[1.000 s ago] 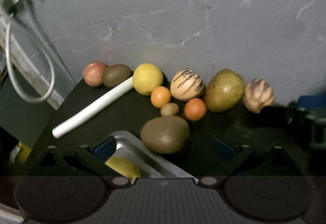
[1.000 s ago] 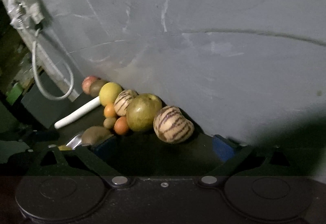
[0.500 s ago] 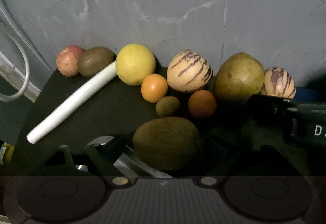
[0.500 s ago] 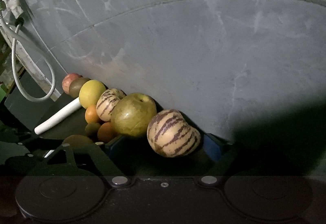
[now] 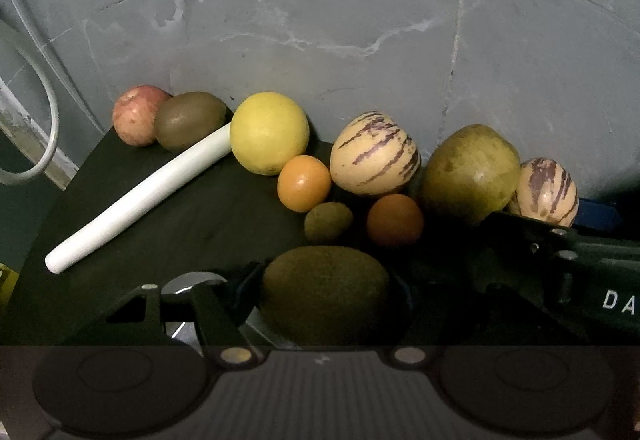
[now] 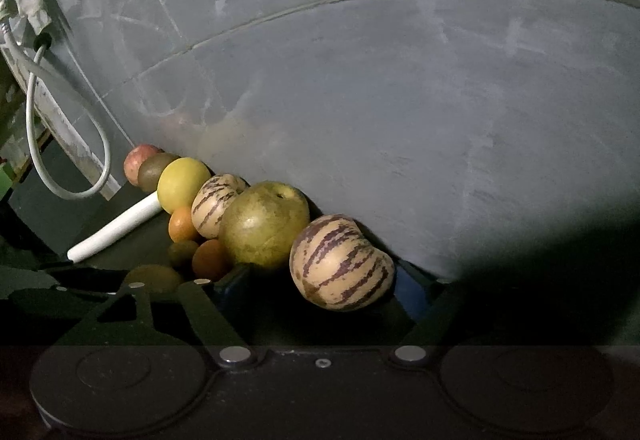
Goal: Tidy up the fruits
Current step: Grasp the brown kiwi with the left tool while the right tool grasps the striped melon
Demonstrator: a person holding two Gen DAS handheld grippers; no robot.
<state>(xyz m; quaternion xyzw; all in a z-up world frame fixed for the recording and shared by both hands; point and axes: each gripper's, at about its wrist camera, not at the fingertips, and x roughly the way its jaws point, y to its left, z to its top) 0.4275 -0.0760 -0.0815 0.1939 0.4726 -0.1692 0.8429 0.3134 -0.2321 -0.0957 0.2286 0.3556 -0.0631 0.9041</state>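
A row of fruit lies on a black board [image 5: 200, 232] against a grey wall. My left gripper [image 5: 326, 288] is closing on a large brown kiwi [image 5: 326, 304], and its pads sit against both ends of it. My right gripper [image 6: 320, 284] is closing around a striped melon [image 6: 340, 264]; a dark gap still shows at the left pad. That melon [image 5: 548, 192] is at the right end of the row in the left wrist view, with a right finger [image 5: 528, 228] in front of it.
From the left the row holds a red apple [image 5: 136, 114], a kiwi [image 5: 188, 118], a yellow fruit [image 5: 268, 132], two oranges [image 5: 304, 182], a small kiwi [image 5: 328, 222], another striped melon [image 5: 374, 154] and a green pear [image 5: 470, 172]. A white stick [image 5: 136, 196] lies slantwise. A steel tray [image 5: 188, 280] edge shows below.
Both grippers came forward and down toward the fruit, and their jaws narrowed. The left fingers now flank the large kiwi closely; the steel tray has mostly slid out of view.
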